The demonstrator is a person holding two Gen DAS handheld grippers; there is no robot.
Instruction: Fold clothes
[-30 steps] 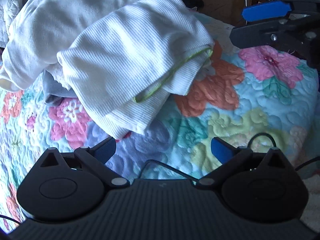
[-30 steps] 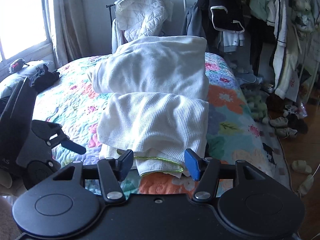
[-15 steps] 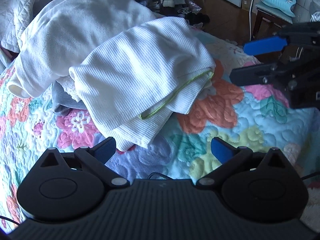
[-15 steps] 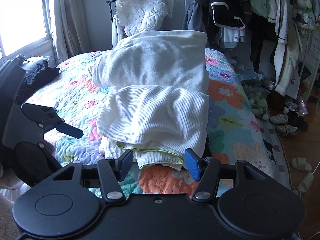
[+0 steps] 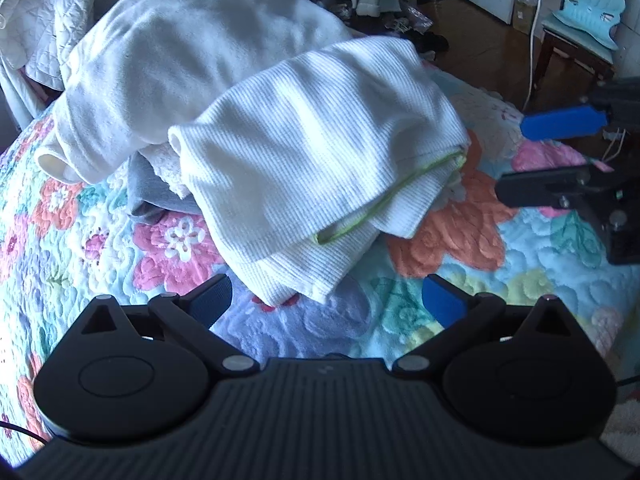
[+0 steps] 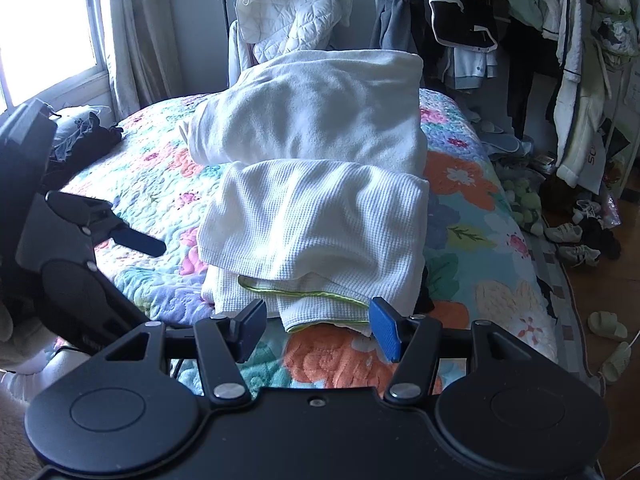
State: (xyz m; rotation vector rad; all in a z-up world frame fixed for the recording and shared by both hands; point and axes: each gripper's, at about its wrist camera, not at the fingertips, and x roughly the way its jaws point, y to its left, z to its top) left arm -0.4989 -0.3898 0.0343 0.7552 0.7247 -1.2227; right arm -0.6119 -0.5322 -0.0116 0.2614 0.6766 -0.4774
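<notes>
Left wrist view: left gripper (image 5: 326, 300) jaws wide apart, nothing between them, hovering over the floral quilt (image 5: 460, 248). Folded white waffle-knit garment (image 5: 316, 152) with a green-trimmed edge lies on the quilt just ahead of the fingertips, not touched. It leans on a bigger cream fleece garment (image 5: 192, 52) behind it; a grey piece (image 5: 148, 192) pokes out underneath. Right gripper (image 5: 560, 156) at the right edge, jaws apart, empty, beside the waffle garment.

Right wrist view: right gripper (image 6: 318, 324) jaws apart, nothing clamped; the waffle-knit garment (image 6: 316, 220) sits mid-bed, its green edge just past the pads. Fleece garment (image 6: 316, 108) behind it. Left gripper (image 6: 120, 228) at left, over the quilt (image 6: 472, 216). Clothes rack (image 6: 520, 20) and shoes (image 6: 568, 240) at right.
</notes>
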